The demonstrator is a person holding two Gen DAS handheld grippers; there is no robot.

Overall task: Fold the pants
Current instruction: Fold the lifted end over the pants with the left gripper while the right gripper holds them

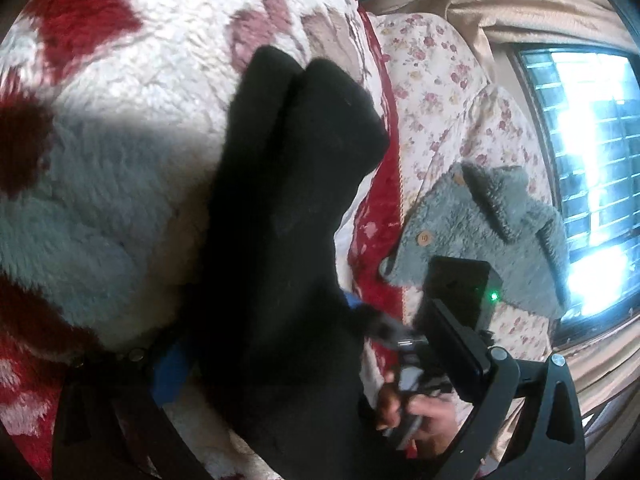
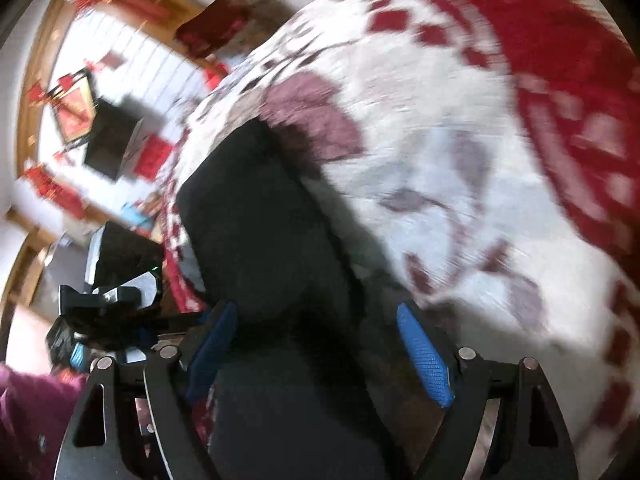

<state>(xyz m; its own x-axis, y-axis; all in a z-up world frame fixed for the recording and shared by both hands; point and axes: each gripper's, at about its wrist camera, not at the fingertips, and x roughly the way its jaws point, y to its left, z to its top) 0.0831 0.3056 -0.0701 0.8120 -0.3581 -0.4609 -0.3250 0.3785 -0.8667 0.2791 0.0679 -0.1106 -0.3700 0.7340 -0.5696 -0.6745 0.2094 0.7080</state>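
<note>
The black pants [image 1: 288, 184] lie on a red and white fuzzy blanket [image 1: 120, 120], their two legs side by side and pointing away. In the left wrist view the cloth drapes over my left gripper [image 1: 256, 364]; only one blue pad [image 1: 170, 376] shows, so its jaws are hidden. The right gripper [image 1: 404, 340] shows there at the pants' right edge, with a hand behind it. In the right wrist view my right gripper [image 2: 320, 356] is open, blue pads [image 2: 424, 360] wide apart, with the black pants [image 2: 264, 232] running between them. The left gripper [image 2: 116, 300] is at the left.
A grey fleece jacket [image 1: 492, 232] with wooden buttons lies on a floral quilt [image 1: 436, 92] to the right. A bright barred window [image 1: 592, 160] is at the far right. In the blurred right wrist view, a window with red decorations [image 2: 80, 112] is at the left.
</note>
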